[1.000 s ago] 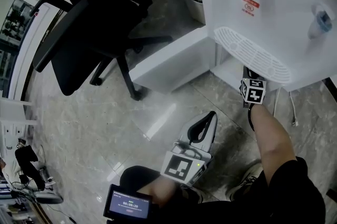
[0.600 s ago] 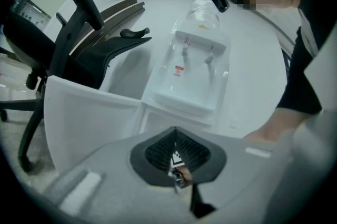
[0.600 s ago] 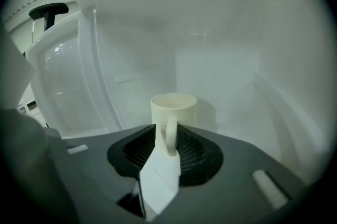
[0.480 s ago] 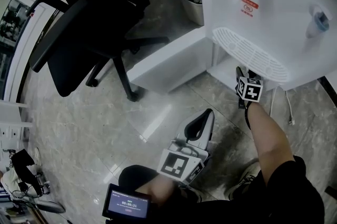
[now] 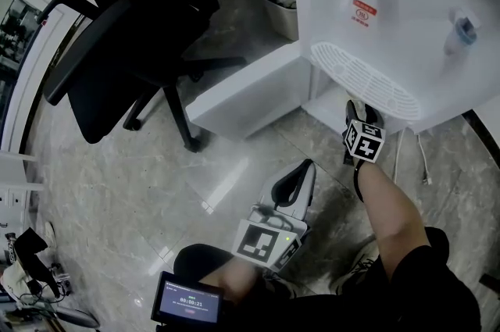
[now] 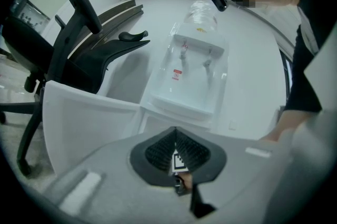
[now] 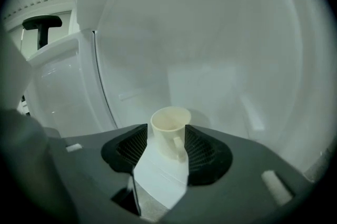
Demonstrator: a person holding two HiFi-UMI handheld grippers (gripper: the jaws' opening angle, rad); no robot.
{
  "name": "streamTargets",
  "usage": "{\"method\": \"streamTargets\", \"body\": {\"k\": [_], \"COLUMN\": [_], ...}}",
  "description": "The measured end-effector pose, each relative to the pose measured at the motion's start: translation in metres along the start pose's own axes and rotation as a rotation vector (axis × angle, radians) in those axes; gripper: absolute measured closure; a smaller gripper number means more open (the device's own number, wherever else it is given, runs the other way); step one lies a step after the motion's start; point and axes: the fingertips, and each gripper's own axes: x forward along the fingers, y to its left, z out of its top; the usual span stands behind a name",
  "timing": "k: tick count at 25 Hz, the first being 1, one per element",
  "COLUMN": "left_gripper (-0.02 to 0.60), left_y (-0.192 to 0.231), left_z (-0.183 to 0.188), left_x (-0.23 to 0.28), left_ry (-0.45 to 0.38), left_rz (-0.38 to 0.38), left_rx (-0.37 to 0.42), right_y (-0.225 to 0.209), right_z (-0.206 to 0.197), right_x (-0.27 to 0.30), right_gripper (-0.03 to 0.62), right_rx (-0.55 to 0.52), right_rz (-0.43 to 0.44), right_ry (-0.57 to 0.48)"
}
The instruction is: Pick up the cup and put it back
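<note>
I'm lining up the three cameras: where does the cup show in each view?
Head view: not made out; the right gripper reaches under the water dispenser there.
Left gripper view: not in it.
Right gripper view: the cup stands low centre, between the opening jaws.
Shared landmark: the black office chair, upper left in all three, only a small part in the right gripper view.

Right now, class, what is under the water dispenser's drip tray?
A white shelf holds a cream cup, handle toward the camera, between the right gripper's opening jaws, as the right gripper view shows. In the head view the drip tray covers the cup.
</note>
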Motion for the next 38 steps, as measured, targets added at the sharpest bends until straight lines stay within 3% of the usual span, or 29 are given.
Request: {"method": "streamTargets", "body": {"k": [4,8,10,13,16,26,31,35,38], "left_gripper": [0.577,0.577,0.577,0.577,0.577,0.577,0.577,0.577,0.575], "left_y": [0.001,0.001,0.001,-0.002,-0.020,-0.116,-0.143,-0.161,-0.177], "left_z": [0.004,0.011,0.011,0.008,0.039,0.218,0.305,0.369,0.402], "left_x": [0.003,0.002,-0.002,-0.025,-0.057,-0.158,-0.198,-0.233,-0.259], "left_ry": [-0.010,-0.026,-0.003,0.113,0.174,0.248,0.255,0.235,0.235], "left_rz": [0.001,0.014,0.025,0.063,0.111,0.141,0.101,0.005,-0.065], "left_rx": [0.007,-0.011,-0.023,-0.025,-0.122,-0.182,-0.102,-0.002,0.016], "right_y": [0.025,0.075,0.103,0.140,0.160,0.180,0.209,0.229,0.240], "right_z": [0.008,0.016,0.029,0.062,0.106,0.262,0.343,0.392,0.418], "right_x": [-0.023,-0.057,-0.085,-0.150,-0.230,-0.417,-0.481,-0.536,-0.587], "right_gripper": [0.432,0.576,0.585,0.585,0.585,0.582,0.582,0.582,0.582], "right_rx": [-0.024,-0.078,-0.118,-0.190,-0.229,-0.247,-0.281,-0.274,-0.231], "right_rz": [0.090,0.279,0.371,0.495,0.585,0.564,0.567,0.534,0.495], "right_ry": [-0.037,-0.020,-0.006,0.002,0.015,0.087,0.068,0.039,0.002]}}
